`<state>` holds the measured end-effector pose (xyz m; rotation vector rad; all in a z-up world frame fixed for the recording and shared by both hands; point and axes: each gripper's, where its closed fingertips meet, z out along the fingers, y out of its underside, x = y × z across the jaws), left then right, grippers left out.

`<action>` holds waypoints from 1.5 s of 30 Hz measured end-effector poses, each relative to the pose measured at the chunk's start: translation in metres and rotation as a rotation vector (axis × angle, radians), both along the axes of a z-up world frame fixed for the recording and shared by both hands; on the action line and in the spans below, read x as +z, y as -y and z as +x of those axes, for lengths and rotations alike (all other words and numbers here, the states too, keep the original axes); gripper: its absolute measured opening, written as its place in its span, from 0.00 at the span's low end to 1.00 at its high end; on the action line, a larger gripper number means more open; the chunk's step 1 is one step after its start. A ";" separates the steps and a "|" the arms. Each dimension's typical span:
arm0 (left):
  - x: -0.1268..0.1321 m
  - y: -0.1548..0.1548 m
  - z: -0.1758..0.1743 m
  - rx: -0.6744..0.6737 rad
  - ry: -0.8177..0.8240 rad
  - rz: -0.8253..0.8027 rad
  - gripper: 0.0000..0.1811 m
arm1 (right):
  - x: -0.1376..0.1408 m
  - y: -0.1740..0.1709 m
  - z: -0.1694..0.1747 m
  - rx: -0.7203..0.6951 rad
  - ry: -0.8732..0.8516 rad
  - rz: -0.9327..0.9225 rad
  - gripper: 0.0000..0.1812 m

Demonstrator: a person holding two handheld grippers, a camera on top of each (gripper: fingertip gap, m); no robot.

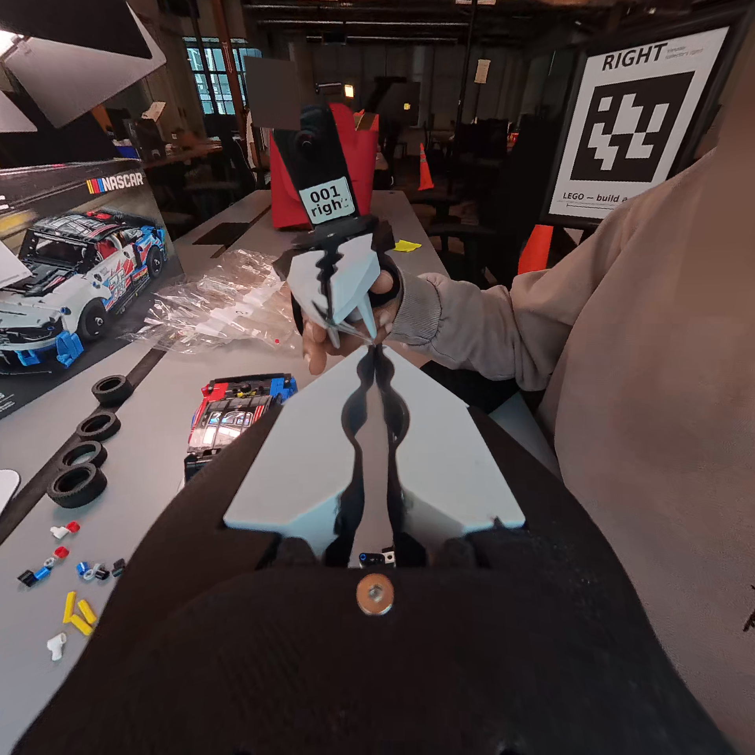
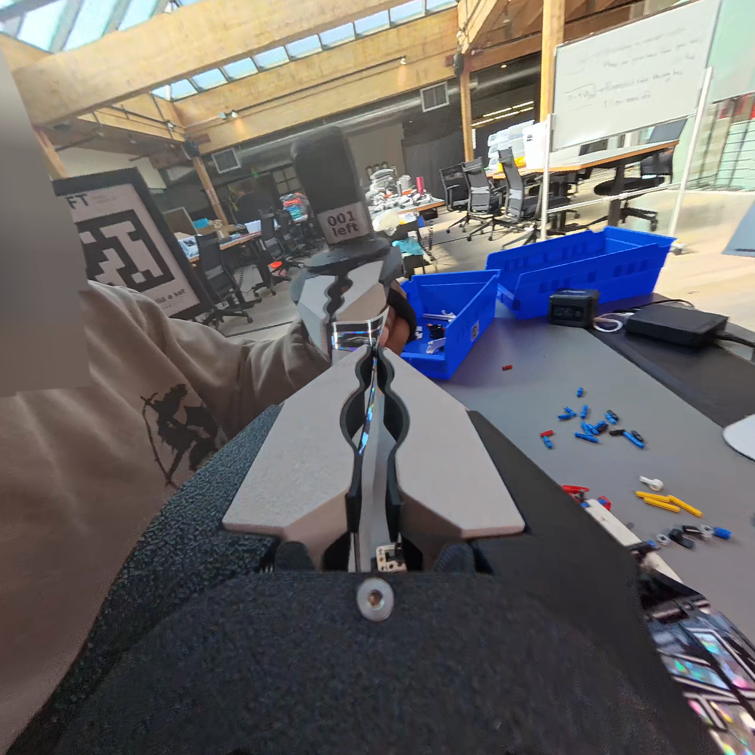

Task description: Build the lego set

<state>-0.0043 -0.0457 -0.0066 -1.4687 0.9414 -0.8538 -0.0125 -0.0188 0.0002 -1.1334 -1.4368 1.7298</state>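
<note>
Item: sticker sheet (image 2: 354,335), thin and holographic, held in the air between both grippers. Left gripper (image 1: 374,347) and right gripper (image 2: 374,348) were closed on it. Partly built car (image 1: 241,408) was set on the grey surface (image 1: 155,449).

Grey table (image 1: 135,461): tyres (image 1: 85,449), loose pieces (image 2: 592,427).

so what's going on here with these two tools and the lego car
A person holds a grey-fingered tool in each hand, tip to tip above the grey table. The left tool and the right tool are both shut on a thin shiny holographic sticker strip, probably peeling it or passing it over. The partly built red, blue and black lego car lies untouched on the table, near a row of four black rubber tyres and small loose coloured pieces.
</note>
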 end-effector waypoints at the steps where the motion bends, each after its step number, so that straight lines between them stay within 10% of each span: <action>1: 0.004 -0.004 0.003 -0.001 -0.016 0.004 0.00 | 0.001 -0.007 -0.001 -0.064 -0.005 0.047 0.02; 6: 0.017 -0.029 0.000 0.102 -0.047 0.007 0.00 | 0.044 -0.030 0.020 -0.461 -0.153 0.534 0.14; 13: 0.010 -0.032 0.000 0.140 -0.061 0.020 0.00 | 0.019 0.009 0.013 -0.427 -0.032 0.959 0.14; 45: -0.016 -0.020 0.005 0.123 -0.292 0.098 0.00 | -0.019 0.015 0.003 -0.172 0.013 0.673 0.00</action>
